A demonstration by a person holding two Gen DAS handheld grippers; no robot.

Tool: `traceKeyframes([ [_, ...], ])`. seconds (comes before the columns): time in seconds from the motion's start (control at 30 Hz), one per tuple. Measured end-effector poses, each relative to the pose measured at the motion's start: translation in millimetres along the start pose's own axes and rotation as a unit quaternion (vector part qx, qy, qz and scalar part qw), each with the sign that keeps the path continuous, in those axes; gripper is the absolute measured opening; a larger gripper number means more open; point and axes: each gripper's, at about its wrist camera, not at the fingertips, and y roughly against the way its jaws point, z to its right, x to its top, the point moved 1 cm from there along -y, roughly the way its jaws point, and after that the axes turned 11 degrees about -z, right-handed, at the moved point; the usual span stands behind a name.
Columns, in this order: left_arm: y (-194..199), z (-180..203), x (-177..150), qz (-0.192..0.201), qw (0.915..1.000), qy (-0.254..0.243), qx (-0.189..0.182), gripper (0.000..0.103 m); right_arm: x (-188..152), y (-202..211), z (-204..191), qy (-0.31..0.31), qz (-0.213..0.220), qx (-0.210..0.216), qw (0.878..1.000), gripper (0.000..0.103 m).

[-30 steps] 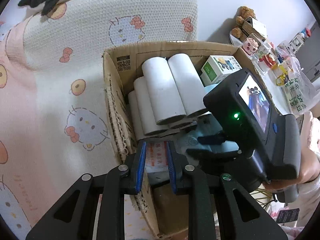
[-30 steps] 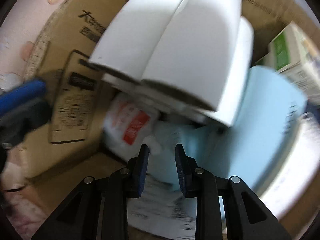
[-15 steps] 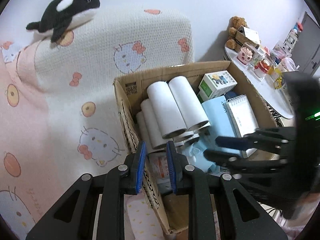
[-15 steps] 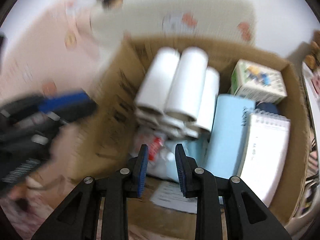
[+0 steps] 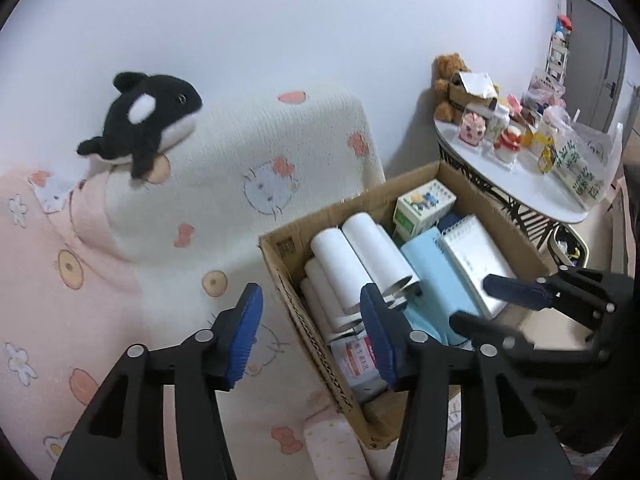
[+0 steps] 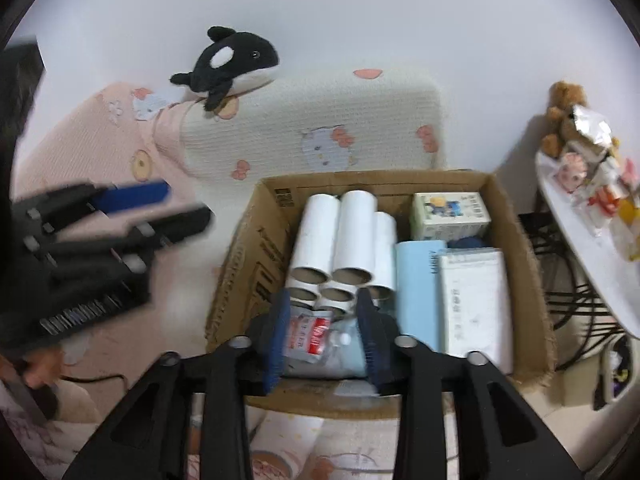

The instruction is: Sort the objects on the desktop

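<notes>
Both your left gripper (image 5: 312, 336) and right gripper (image 6: 324, 340) hang spread and empty above the packed cardboard box (image 6: 516, 220). Reach in carelessly and the stacked paper tubes (image 6: 340, 236) may roll; the near pouch (image 6: 316, 336) sits wedged.

Bed (image 5: 120, 288) has a pink cartoon-cat print sheet, with a cream pillow (image 5: 256, 176) at the far end against the wall. Orca plush (image 5: 140, 120) sits on the pillow's far-left corner; open cardboard box (image 6: 240, 256) rests on the bed near the pillow's right end. Round white surface (image 5: 516, 178) at far right carries small toys, bottles and a plastic bag.
</notes>
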Motion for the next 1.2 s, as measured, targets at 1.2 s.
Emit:
traceKeyframes([
  [1.2, 17, 8, -26, 0.007, 0.9977, -0.033, 0.06, 0.057, -16, 36, -26, -0.004, 0.039, -0.124, 0.991, 0.082],
])
